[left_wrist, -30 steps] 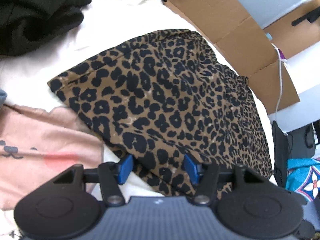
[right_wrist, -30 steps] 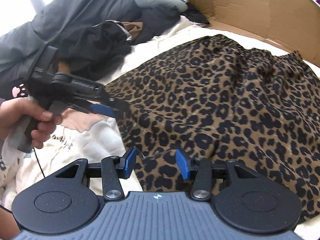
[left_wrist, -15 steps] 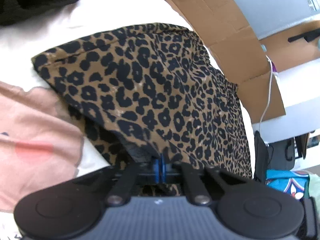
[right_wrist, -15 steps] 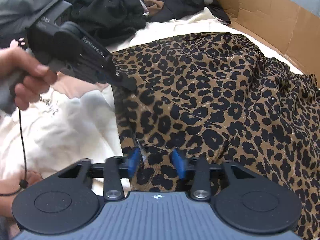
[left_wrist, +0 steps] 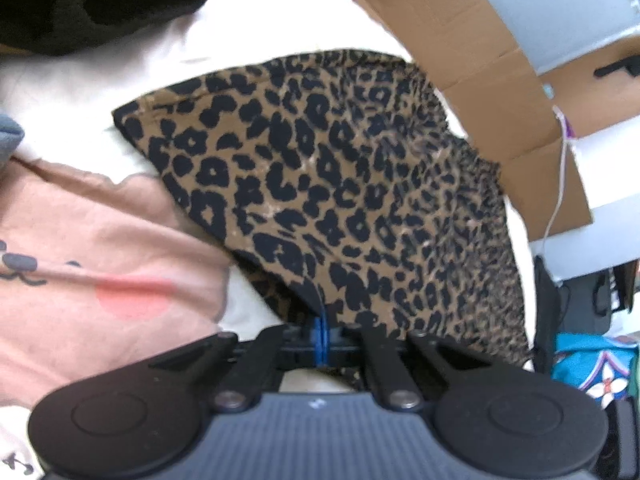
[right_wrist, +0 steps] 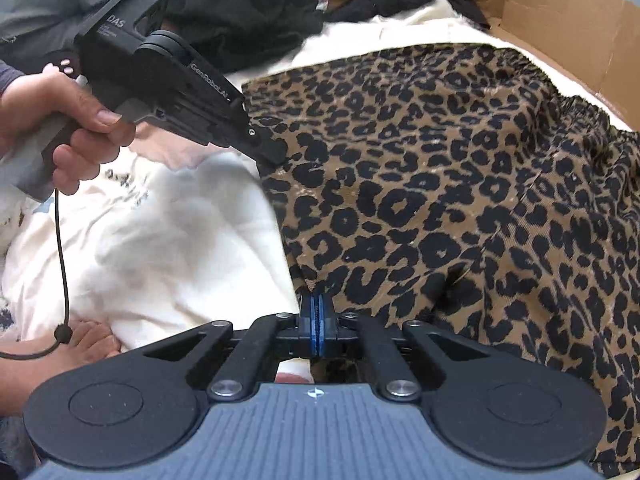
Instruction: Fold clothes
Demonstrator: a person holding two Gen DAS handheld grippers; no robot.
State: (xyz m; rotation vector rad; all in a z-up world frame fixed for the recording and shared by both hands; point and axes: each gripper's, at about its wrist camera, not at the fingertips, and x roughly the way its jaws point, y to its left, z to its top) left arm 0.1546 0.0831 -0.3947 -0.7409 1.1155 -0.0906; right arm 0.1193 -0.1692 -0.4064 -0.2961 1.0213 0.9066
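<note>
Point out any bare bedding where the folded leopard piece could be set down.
Bare cream sheet lies beyond the leopard-print garment, bordered by the black clothes pile and the cardboard. Nearer, it is crowded: the pink garment and white printed garment abut the leopard edge that the left gripper and right gripper pinch.
</note>
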